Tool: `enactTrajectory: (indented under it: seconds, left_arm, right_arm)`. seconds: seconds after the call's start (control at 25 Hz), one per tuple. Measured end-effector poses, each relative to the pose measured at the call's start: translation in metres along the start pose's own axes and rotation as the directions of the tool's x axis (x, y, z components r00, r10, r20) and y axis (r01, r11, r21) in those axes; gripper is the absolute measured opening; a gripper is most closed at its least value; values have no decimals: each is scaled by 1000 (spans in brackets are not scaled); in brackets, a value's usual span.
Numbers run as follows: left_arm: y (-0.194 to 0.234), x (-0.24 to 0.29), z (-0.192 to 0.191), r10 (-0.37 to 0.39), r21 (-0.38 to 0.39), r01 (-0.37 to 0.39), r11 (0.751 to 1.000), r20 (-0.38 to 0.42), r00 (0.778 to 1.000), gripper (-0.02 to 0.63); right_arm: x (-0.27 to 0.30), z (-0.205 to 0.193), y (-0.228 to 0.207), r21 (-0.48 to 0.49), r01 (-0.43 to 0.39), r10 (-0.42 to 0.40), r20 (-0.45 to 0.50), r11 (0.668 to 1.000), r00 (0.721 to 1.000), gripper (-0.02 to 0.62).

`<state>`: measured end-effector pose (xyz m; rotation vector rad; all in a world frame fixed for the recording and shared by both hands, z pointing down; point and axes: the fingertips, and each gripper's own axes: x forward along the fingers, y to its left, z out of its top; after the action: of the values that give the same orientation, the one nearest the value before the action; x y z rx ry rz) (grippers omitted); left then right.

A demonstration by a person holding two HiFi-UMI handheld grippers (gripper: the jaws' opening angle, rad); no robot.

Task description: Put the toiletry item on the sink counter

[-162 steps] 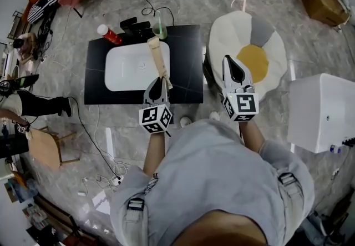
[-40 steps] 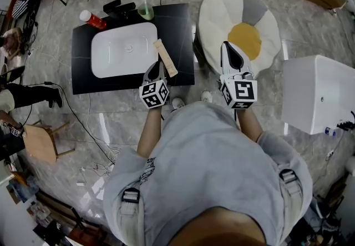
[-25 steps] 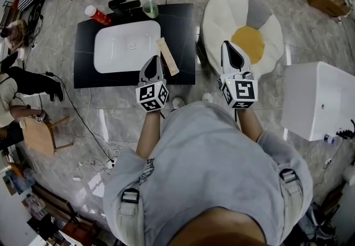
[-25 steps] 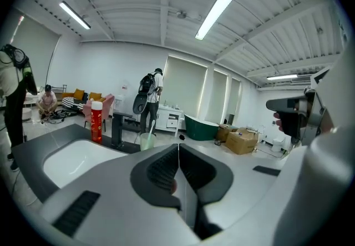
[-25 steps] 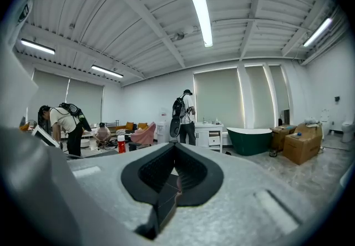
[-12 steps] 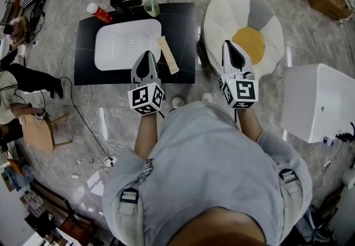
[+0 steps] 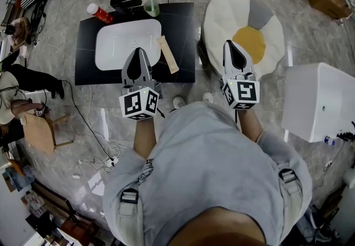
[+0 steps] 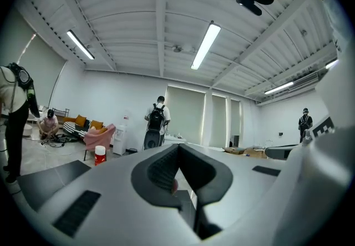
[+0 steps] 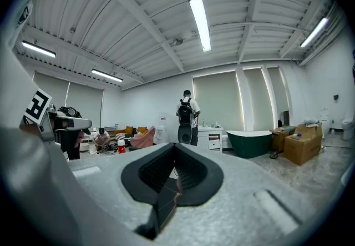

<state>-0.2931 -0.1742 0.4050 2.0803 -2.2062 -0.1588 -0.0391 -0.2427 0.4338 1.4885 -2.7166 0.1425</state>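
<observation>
The toiletry item, a long beige tube point(image 7: 167, 54), lies flat on the black sink counter point(image 7: 183, 28), just right of the white basin point(image 7: 116, 50). My left gripper point(image 7: 138, 50) hangs raised over the basin's front right corner, a little left of the tube and apart from it. Its jaws are shut with nothing between them, as the left gripper view also shows for this gripper point(image 8: 178, 146). My right gripper point(image 7: 230, 45) is held over the beanbag to the right of the counter, shut and empty. In the right gripper view that gripper point(image 9: 175, 145) points level across the room.
A red bottle with a white cap point(image 7: 98, 13), black items point(image 7: 125, 3) and a green bottle point(image 7: 151, 6) stand along the counter's back edge. A white, grey and yellow beanbag point(image 7: 260, 23) lies right of the counter. A white box point(image 7: 321, 103) stands at far right. A person with a backpack point(image 8: 157, 123) stands across the room.
The tube, once in my left gripper, now lies on the counter. Over the last second the left gripper has risen and drifted left, away from the tube. The right gripper has stayed still.
</observation>
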Motion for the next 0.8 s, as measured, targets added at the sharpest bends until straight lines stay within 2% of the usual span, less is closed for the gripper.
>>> enactTrajectory:
  seconds: [0.28,0.8]
  left_arm:
    - [-4,-3,14,1,35,-2,999,32,999,6]
    - [-7,-4,8,0,25,-1,1000,23,1000,6]
  right_arm:
    - [-3,-1,-1,4,5,-5,4,1000,1000,3]
    - [-5,3,1,-5,-11,11,16,1000,1000,3]
